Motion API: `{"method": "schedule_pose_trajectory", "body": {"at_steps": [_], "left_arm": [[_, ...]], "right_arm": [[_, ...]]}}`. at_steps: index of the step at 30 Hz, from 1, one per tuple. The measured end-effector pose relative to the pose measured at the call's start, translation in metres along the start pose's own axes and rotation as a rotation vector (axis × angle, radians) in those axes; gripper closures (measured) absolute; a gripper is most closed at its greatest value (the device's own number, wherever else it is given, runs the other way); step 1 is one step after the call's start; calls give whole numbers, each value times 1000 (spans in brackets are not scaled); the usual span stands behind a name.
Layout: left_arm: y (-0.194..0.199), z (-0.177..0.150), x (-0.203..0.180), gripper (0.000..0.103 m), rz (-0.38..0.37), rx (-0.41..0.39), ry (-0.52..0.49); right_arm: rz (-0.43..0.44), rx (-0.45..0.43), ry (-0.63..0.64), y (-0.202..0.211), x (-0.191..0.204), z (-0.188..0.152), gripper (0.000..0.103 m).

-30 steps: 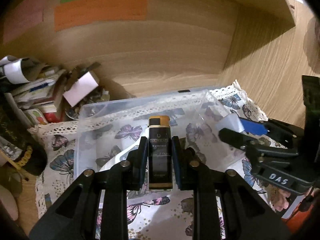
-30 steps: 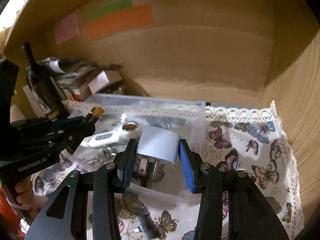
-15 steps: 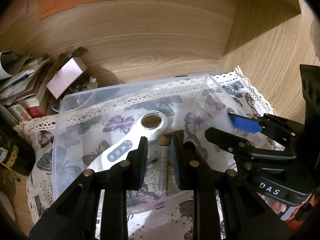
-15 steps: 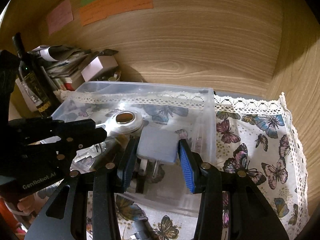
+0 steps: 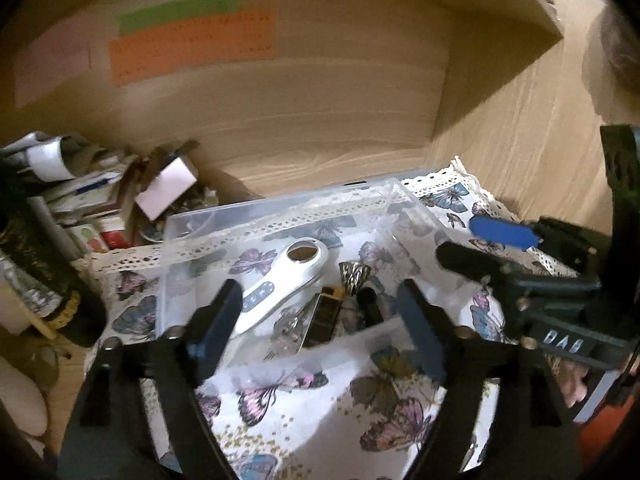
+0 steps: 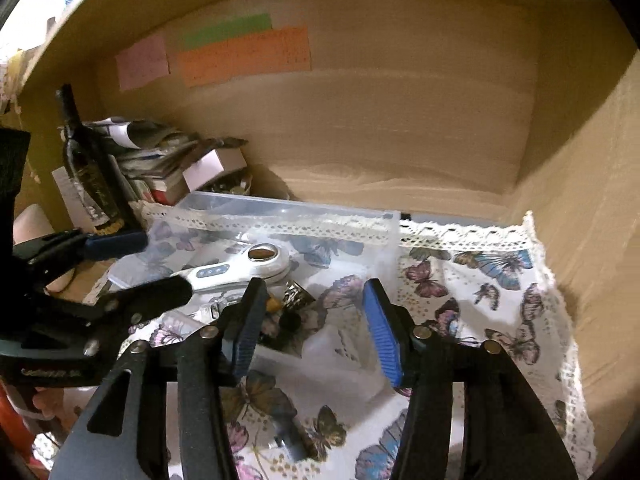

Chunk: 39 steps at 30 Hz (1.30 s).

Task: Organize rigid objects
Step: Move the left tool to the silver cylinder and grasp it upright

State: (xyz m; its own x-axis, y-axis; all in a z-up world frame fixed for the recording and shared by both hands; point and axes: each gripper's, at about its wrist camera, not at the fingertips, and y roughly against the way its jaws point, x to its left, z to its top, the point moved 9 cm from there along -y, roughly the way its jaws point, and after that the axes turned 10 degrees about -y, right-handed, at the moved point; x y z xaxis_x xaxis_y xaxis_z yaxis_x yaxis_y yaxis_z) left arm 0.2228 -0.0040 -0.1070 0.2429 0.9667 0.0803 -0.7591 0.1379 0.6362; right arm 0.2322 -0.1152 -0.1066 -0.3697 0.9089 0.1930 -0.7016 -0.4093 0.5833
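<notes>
Perfume bottle (image 5: 322,316) lies in clear bin (image 5: 280,210), beyond both grippers' wide, empty fingers (image 5: 216,320).

orange note (image 5: 192,46) writing blurred, wine bottle (image 6: 90,168) label unreadable

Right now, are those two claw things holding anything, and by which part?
Nothing is held. The left gripper and the right gripper both stand open and empty above the clear plastic box.
</notes>
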Motion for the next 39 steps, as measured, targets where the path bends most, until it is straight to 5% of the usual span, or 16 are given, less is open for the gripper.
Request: {"method": "schedule_pose_trajectory", "body": {"at_steps": [15,30,33,37,39], "left_arm": [[14,-83,-40,13,-79,158,35],[17,-137,-114,12,-180,206,-56],[10,-142,-115,32,-146,200,-90],[11,-137,-110,85,-171,200,-94],[9,-136,-101,88,-171,206,-79]], "right_arm": [[-36,-11,-49,47,-17,-41,49],[-26,86,-101,50,-23,-105,48],[-28,91,-103,50,-23,-107,48],[-30,99,-100,46,-23,-107,48],[-33,106,-96,42,-22,-105,48]]}}
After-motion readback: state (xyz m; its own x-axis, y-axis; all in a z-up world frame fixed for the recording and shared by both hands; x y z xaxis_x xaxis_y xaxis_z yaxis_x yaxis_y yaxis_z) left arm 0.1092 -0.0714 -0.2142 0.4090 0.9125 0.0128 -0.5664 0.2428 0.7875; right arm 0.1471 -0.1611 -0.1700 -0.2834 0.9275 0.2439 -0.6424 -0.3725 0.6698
